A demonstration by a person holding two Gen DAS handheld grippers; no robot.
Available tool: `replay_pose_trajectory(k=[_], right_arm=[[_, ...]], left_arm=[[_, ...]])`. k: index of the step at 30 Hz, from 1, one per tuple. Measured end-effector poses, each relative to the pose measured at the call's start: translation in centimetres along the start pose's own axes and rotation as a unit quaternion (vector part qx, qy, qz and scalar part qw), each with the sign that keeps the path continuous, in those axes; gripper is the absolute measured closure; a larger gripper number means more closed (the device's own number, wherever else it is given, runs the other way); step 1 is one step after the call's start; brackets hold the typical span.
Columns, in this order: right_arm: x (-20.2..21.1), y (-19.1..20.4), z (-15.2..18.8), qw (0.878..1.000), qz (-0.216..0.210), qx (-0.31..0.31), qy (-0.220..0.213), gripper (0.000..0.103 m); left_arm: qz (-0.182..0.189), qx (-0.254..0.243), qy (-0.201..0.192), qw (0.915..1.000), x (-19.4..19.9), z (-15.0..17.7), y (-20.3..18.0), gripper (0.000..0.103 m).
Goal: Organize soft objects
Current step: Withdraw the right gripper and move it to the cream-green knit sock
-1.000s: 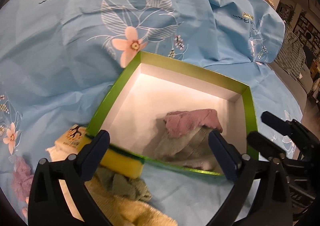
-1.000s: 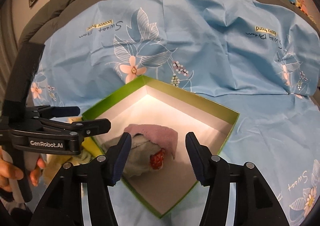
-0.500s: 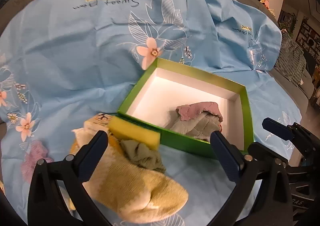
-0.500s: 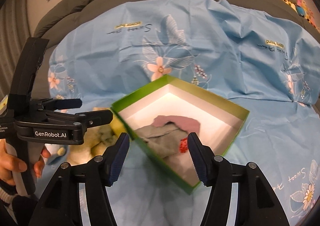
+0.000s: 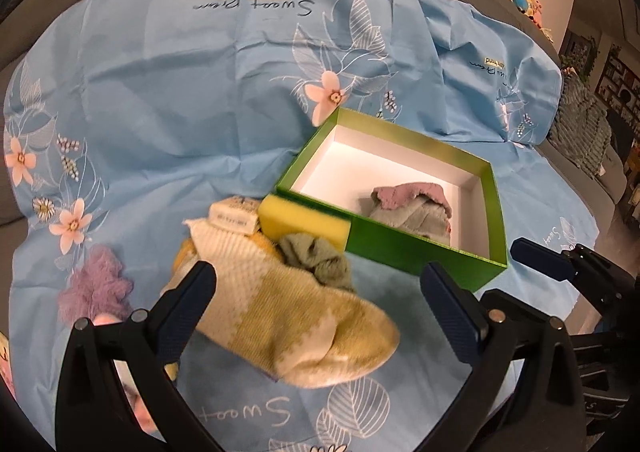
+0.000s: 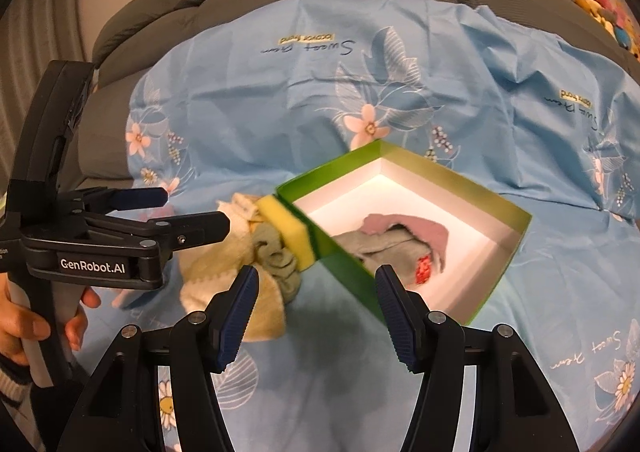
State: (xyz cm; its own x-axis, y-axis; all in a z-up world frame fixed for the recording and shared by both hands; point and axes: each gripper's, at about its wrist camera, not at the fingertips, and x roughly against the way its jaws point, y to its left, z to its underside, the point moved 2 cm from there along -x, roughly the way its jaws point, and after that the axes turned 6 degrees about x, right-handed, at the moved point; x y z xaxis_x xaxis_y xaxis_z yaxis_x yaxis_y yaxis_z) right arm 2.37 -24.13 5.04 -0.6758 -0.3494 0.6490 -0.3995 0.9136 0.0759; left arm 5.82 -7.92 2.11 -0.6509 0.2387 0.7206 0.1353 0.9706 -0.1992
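Blue floral sheet (image 5: 200, 100) spread across the sofa; green box (image 5: 420, 248) on it, pink-and-grey cloths (image 5: 412, 208) bundled inside. Just outside, against its wall, yellow sponge (image 5: 304, 222), yellow-white sock (image 5: 296, 324), olive sock (image 5: 316, 260). Left gripper (image 5: 316, 300) spread wide above the sock, empty; right gripper (image 6: 316, 312) parted midway, empty.

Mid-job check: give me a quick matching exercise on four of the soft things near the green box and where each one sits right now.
Things:
1. yellow sponge
2. pink and grey cloth bundle
3. yellow and cream sock
4. purple fuzzy item

Places:
A. inside the green box
B. on the blue sheet at the far left of the left wrist view, apart from the box
C. against the outside of the box's near corner
D. on the sheet between the left gripper's open fingers in its own view

Pairs: 1-C, 2-A, 3-D, 4-B
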Motion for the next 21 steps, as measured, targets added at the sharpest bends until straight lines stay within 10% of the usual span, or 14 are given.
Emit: replay_pose_trajectory(k=[21], right_arm=[[-5.5, 5.3, 3.1, 0.995, -0.077, 0.023, 0.057, 0.042]], left_arm=[[-0.013, 0.08, 0.042, 0.9959, -0.1, 3.6, 9.3, 0.001]])
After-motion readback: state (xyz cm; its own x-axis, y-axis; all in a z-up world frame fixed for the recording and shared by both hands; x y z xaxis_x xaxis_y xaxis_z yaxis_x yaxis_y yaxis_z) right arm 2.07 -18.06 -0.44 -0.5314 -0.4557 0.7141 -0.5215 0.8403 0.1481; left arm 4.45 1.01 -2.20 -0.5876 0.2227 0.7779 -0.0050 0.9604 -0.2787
